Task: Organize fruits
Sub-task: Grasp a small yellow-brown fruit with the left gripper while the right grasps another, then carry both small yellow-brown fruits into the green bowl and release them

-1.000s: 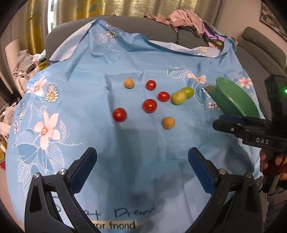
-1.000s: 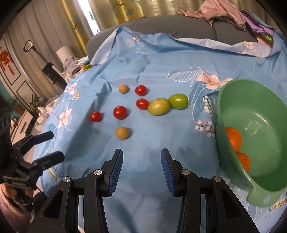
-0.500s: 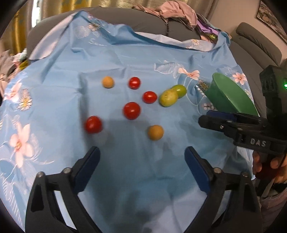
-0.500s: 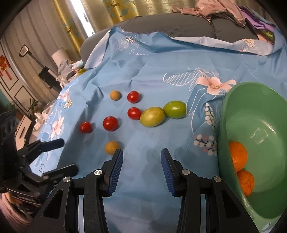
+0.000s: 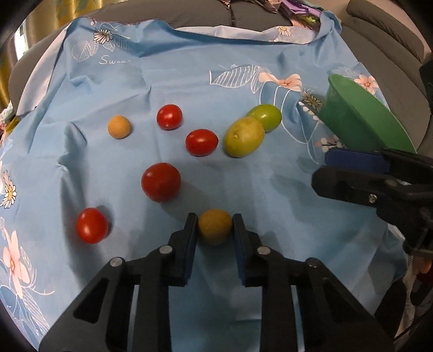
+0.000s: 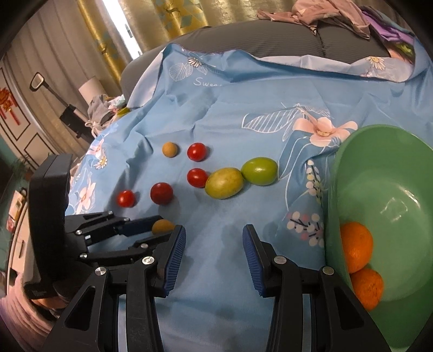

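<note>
My left gripper (image 5: 214, 230) is shut on a small tan round fruit (image 5: 215, 226) that rests on the blue floral cloth (image 5: 189, 67); the fruit also shows in the right wrist view (image 6: 162, 226). Several red tomatoes lie beyond, such as one (image 5: 161, 182) just left of the fruit. A second tan fruit (image 5: 119, 126) and two green fruits (image 5: 243, 136) (image 5: 266, 117) lie farther back. My right gripper (image 6: 213, 243) is open and empty, next to the green bowl (image 6: 406, 173), which holds two oranges (image 6: 356, 242).
The cloth covers a grey sofa (image 6: 270, 38) with a heap of clothes (image 6: 338, 13) on its backrest. A lamp and clutter (image 6: 92, 89) stand off the cloth's left edge. The bowl's rim (image 5: 379, 108) sits at the cloth's right edge.
My left gripper moved forward and down, and its jaws closed around the near tan fruit. My right gripper stayed open and shifted slightly closer to the cloth.
</note>
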`<state>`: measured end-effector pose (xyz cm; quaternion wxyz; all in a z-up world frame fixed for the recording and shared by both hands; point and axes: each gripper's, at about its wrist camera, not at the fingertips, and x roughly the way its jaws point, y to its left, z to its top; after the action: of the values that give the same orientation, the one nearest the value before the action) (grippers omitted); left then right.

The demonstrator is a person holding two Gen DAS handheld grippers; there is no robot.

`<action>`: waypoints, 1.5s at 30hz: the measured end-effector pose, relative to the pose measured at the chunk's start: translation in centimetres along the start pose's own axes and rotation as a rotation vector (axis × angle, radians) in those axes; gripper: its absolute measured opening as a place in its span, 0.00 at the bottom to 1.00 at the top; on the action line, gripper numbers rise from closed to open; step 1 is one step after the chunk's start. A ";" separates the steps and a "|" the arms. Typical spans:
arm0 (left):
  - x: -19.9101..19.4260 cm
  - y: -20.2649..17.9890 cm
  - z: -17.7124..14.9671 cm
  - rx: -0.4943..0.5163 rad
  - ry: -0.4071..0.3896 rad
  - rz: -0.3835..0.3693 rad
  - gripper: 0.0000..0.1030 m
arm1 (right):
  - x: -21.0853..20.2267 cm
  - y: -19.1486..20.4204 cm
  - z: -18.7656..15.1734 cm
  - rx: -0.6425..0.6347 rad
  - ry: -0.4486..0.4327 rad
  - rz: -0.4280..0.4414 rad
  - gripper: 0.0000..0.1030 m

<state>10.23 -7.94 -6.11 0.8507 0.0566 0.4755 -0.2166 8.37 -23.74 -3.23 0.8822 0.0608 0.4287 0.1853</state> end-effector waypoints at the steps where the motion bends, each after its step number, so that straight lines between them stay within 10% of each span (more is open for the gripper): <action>1: -0.1 0.3 0.0 -0.010 -0.001 0.001 0.24 | 0.1 0.0 0.1 -0.003 0.000 0.002 0.43; 14: -5.8 9.6 2.6 -0.211 -0.179 0.103 0.24 | 6.4 5.2 6.5 -0.130 0.013 0.143 0.43; 27: -5.9 12.0 2.4 -0.227 -0.190 0.111 0.25 | 16.0 9.0 10.1 -0.260 0.091 0.022 0.40; 45: -8.5 7.8 1.7 -0.159 -0.203 0.071 0.25 | 6.0 7.6 7.3 -0.176 -0.024 0.055 0.28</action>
<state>11.01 1.25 1.10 0.9034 -0.0168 0.4003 -0.1527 15.37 -14.06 -1.07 0.8837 -0.0028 0.3984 0.2454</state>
